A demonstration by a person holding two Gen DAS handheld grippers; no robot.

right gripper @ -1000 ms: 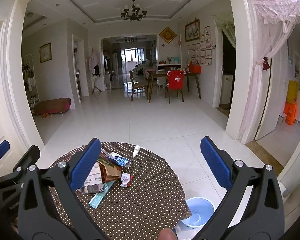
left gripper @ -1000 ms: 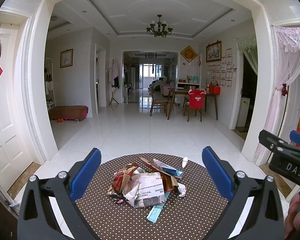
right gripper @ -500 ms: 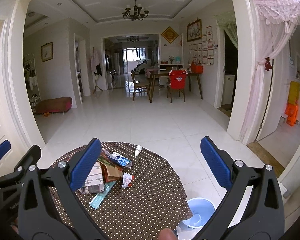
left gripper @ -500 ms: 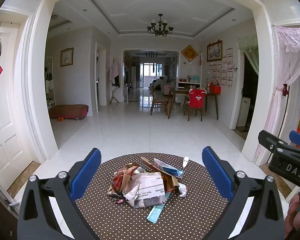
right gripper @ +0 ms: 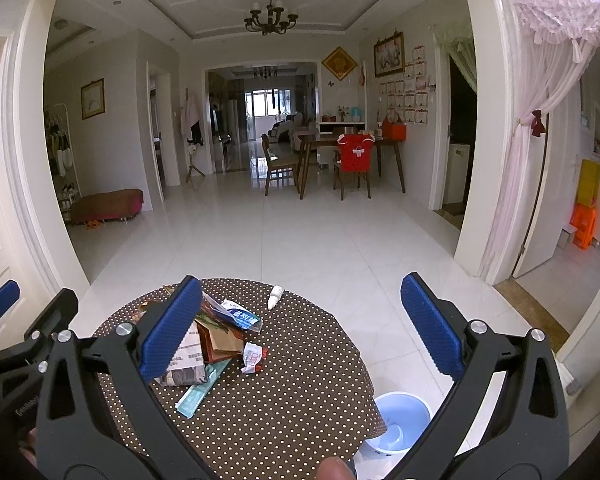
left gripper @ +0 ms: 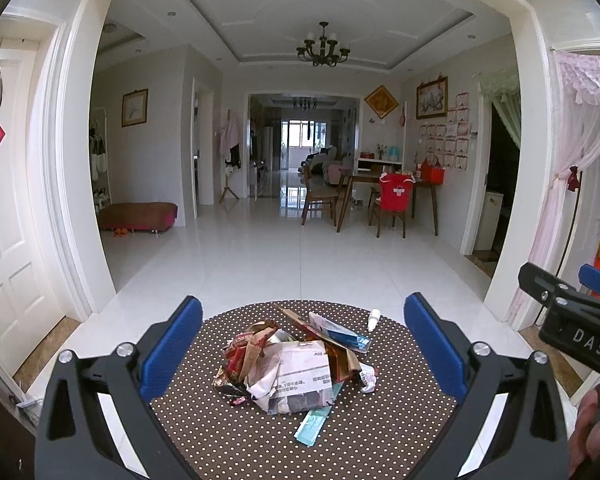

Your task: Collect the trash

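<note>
A pile of trash (left gripper: 292, 364) lies on a round table with a brown polka-dot cloth (left gripper: 260, 440): crumpled printed paper, brown paper scraps, red wrappers, a blue packet (left gripper: 340, 332) and a teal strip (left gripper: 312, 426). A small white dropper bottle (left gripper: 374, 319) lies apart at the far edge. The pile also shows in the right wrist view (right gripper: 208, 344), with the bottle (right gripper: 275, 297). My left gripper (left gripper: 300, 344) is open and empty, above the table in front of the pile. My right gripper (right gripper: 300, 324) is open and empty, to the right of the pile.
A light blue bin (right gripper: 400, 424) stands on the floor below the table's right edge. White tiled floor (left gripper: 300, 256) stretches beyond the table. A dining table with chairs (left gripper: 380, 200) stands far back. White door frames and a pink curtain (right gripper: 540, 120) flank the sides.
Almost nothing has changed. Both grippers stay open above the table, with only a slight drift of the views.
</note>
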